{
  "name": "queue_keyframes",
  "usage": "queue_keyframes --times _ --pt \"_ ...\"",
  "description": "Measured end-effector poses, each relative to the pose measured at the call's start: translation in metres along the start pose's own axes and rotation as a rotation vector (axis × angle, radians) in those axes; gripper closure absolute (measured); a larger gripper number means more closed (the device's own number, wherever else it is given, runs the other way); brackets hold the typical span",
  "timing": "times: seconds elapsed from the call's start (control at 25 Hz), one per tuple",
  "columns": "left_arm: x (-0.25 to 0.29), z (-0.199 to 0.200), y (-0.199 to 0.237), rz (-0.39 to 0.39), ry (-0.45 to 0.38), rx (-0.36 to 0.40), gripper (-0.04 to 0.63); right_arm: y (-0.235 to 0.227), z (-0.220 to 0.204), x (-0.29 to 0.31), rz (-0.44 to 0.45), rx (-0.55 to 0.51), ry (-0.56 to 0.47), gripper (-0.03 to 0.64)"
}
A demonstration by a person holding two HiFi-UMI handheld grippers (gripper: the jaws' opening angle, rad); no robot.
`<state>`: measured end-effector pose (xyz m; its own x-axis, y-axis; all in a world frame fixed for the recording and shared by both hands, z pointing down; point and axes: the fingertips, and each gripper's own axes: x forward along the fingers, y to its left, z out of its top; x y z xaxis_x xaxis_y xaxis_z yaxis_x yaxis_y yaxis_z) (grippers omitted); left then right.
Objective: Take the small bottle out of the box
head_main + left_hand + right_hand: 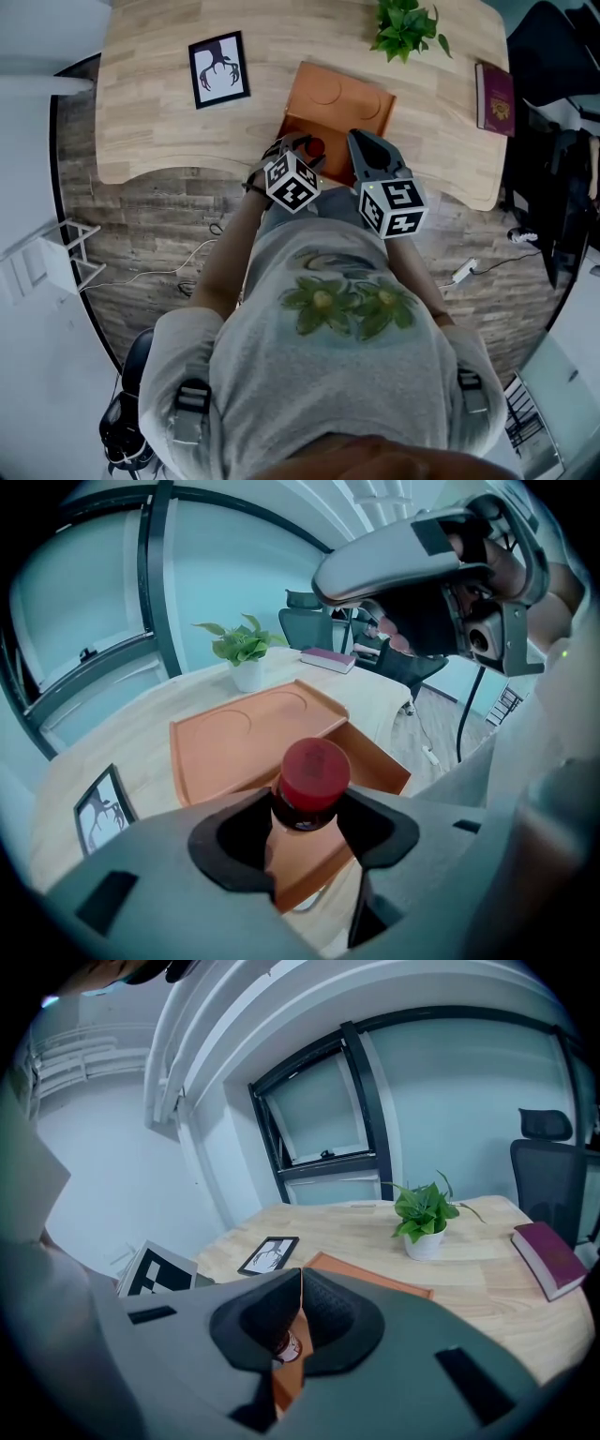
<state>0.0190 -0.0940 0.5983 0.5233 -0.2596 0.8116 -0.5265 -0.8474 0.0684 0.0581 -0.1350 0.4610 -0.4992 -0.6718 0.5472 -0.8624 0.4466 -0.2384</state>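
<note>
The left gripper (306, 831) is clamped on the neck of the small bottle (316, 769), pads pressing from both sides. The bottle stands upright between the jaws, its long axis running up and down and its top toward the camera. It sits over the open part of the orange box (234, 747), at the edge nearest the person (whether its base has cleared the wall I cannot tell). The right gripper (300, 1314) is close beside it, jaws pressed together on what looks like a thin wall of the box, apparently steadying it. The way out, I judge, is straight up along the bottle's own axis, with the left gripper doing the lifting.
</note>
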Motion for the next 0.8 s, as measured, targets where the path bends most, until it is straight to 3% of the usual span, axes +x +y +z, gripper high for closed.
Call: queue_keyframes --times 0.56,0.8 --pt "-0.034 0.025 -0.007 0.000 -0.035 0.063 0.370 0.000 0.008 -0.006 -0.003 0.004 -0.030 0.607" --pt "-0.052 0.042 -0.003 0.007 -0.092 0.022 0.370 -0.003 0.008 -0.011 -0.014 0.014 -0.048 0.607"
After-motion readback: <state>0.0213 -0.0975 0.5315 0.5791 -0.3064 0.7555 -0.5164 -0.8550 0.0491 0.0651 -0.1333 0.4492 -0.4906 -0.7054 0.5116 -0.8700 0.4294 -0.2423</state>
